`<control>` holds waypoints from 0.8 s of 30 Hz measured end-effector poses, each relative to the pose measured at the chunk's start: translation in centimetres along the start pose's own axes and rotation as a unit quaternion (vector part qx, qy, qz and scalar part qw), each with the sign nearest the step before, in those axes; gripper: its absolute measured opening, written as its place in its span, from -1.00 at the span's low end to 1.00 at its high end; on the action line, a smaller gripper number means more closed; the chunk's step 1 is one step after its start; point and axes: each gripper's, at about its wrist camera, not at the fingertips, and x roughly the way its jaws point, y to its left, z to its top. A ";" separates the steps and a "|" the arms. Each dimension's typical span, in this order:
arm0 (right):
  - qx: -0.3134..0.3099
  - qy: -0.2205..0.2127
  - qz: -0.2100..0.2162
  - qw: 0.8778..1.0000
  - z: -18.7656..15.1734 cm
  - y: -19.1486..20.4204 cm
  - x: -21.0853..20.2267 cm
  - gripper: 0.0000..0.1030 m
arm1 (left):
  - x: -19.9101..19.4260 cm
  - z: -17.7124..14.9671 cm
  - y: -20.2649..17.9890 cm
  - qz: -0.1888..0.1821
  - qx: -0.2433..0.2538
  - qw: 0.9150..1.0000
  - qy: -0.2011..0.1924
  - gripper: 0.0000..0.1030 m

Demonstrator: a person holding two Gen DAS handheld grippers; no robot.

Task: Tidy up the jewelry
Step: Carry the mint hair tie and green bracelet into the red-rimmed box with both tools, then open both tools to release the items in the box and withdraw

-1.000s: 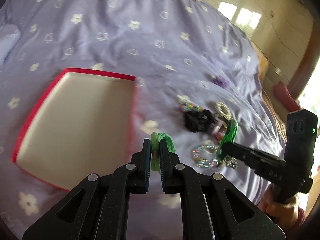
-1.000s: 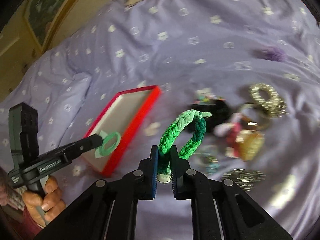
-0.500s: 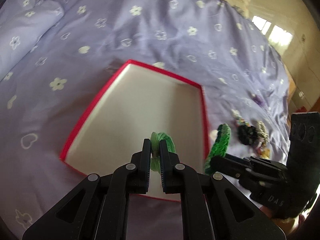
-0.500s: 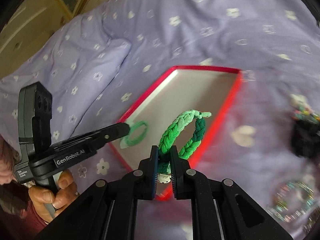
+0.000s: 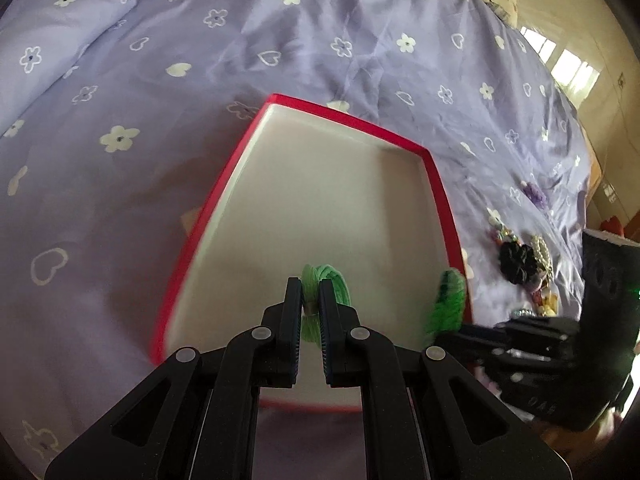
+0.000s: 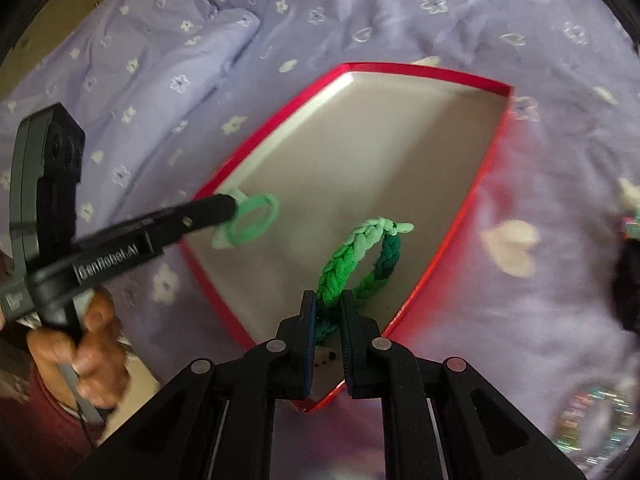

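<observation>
Right wrist view: right gripper (image 6: 327, 312) clamped on braided band (image 6: 356, 260), left gripper (image 6: 232, 210) clamped on thin band (image 6: 254, 220), both directly above red tray (image 6: 424, 70), pointing downward.

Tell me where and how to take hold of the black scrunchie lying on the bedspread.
Grip the black scrunchie across its puffy outer edge on the side facing the red box, coming down from above. That side lies on bare bedspread; the far side abuts the other jewelry. Both tongs are full now.
</observation>
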 end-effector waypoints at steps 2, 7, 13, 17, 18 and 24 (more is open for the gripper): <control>0.002 0.001 -0.024 1.000 -0.1 -1.1 -1.0 -0.81 | 0.2 -0.2 -0.4 -0.003 0.004 1.000 0.004 -0.86; 0.007 -0.003 -0.022 1.000 -0.4 -2.3 -2.3 -0.80 | 0.6 -0.9 -1.3 -0.013 0.013 1.000 0.016 -0.86; -0.010 0.009 -0.003 1.000 -0.4 -0.2 -0.2 -0.77 | 1.4 -1.4 -1.6 -0.002 0.013 0.999 0.030 -0.85; -0.016 0.007 -0.001 1.000 -0.3 0.4 0.5 -0.70 | 1.6 -1.5 -1.5 0.007 0.017 0.999 0.034 -0.84; -0.015 0.006 0.001 1.000 -0.4 0.4 0.4 -0.70 | 1.6 -1.5 -1.5 0.011 0.018 0.999 0.035 -0.83; 0.005 -0.012 0.008 1.000 -0.3 -0.2 -0.6 -0.54 | 1.3 -1.6 -1.8 0.028 0.026 0.999 0.037 -0.39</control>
